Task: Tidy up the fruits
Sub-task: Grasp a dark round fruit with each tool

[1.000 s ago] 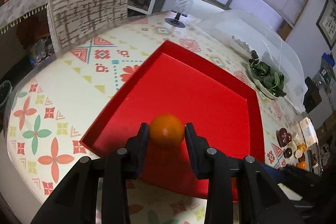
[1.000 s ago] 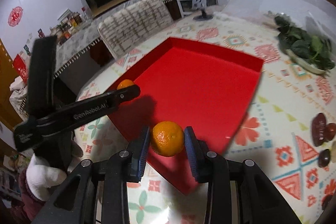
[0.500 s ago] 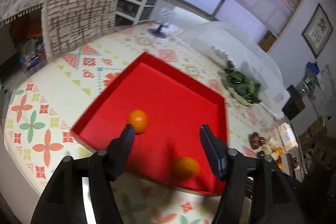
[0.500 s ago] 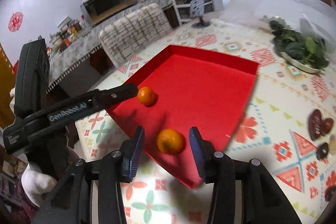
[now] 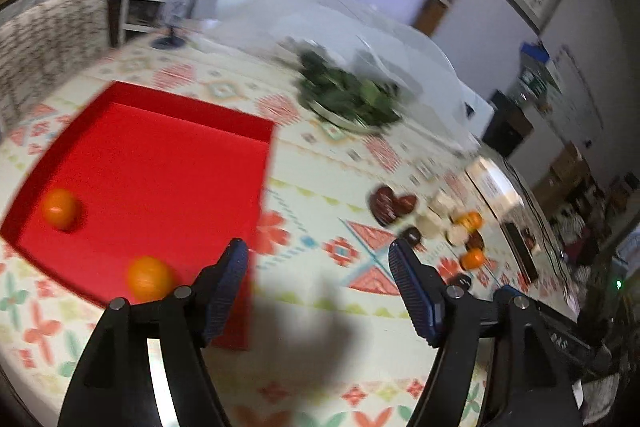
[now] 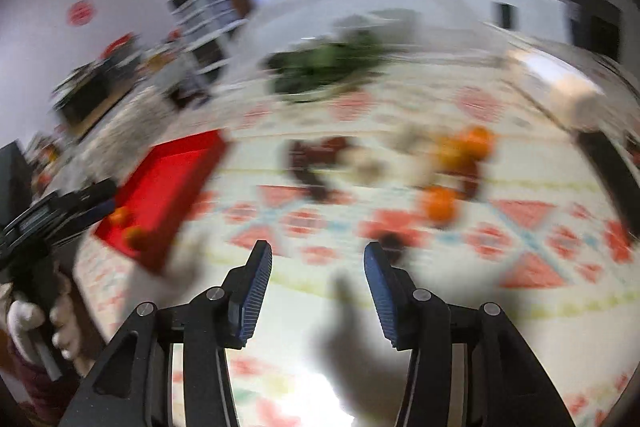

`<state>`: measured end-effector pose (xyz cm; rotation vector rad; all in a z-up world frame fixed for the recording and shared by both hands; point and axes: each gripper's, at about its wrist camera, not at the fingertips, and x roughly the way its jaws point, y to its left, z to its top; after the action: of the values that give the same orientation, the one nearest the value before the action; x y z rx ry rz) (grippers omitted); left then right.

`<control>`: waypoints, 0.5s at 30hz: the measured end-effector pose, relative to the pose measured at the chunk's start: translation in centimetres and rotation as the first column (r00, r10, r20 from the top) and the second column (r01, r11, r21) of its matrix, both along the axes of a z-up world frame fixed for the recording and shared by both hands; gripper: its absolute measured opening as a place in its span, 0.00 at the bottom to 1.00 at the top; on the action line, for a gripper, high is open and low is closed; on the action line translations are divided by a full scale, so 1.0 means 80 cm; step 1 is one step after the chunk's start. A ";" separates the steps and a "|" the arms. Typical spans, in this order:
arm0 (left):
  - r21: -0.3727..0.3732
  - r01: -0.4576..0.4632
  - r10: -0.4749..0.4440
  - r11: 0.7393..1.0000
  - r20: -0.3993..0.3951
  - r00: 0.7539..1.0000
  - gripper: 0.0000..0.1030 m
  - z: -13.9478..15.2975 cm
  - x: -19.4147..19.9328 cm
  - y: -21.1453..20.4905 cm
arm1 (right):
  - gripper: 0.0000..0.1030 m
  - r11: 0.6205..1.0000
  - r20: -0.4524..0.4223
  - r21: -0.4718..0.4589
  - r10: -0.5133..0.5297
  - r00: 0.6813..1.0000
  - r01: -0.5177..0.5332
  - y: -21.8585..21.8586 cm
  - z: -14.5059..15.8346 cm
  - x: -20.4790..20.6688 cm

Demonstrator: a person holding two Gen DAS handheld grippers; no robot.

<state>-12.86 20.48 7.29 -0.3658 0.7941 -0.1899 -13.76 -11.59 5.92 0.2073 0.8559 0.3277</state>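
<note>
A desk (image 5: 328,163) covered by a patterned cloth fills both blurred views. A red tray (image 5: 160,163) near its left edge holds two oranges (image 5: 149,277), one at the tray's near edge, one at its left corner. More oranges (image 6: 440,203) lie among snacks toward the right edge. The left gripper (image 5: 318,259) and right gripper (image 6: 318,259) have just been opening; both are spread, empty, above the cloth.

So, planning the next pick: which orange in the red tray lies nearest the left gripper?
The round orange by the red tray's near edge; the other orange sits farther left.
</note>
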 end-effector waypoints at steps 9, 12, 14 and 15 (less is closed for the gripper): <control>0.072 0.094 -0.090 0.993 -0.057 0.994 0.70 -0.026 0.022 -0.075 | 0.51 1.000 -0.038 -0.013 0.009 0.999 -0.010 -0.011 -0.039 0.032; 0.093 0.112 -0.106 0.989 -0.072 0.992 0.70 -0.034 0.032 -0.092 | 0.51 0.999 -0.034 -0.037 0.021 0.999 -0.022 0.000 -0.046 0.043; 0.108 0.126 -0.118 0.986 -0.082 0.990 0.67 -0.039 0.041 -0.104 | 0.51 0.998 -0.038 -0.053 0.031 0.999 -0.033 0.006 -0.048 0.048; 0.115 0.134 -0.125 0.984 -0.082 0.989 0.65 -0.040 0.045 -0.110 | 0.51 0.998 -0.041 -0.059 0.036 0.999 -0.039 0.010 -0.050 0.050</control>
<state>-9.26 11.68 4.07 -0.2077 0.8999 -0.2502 -9.79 -10.82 1.95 0.1427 0.9083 0.3333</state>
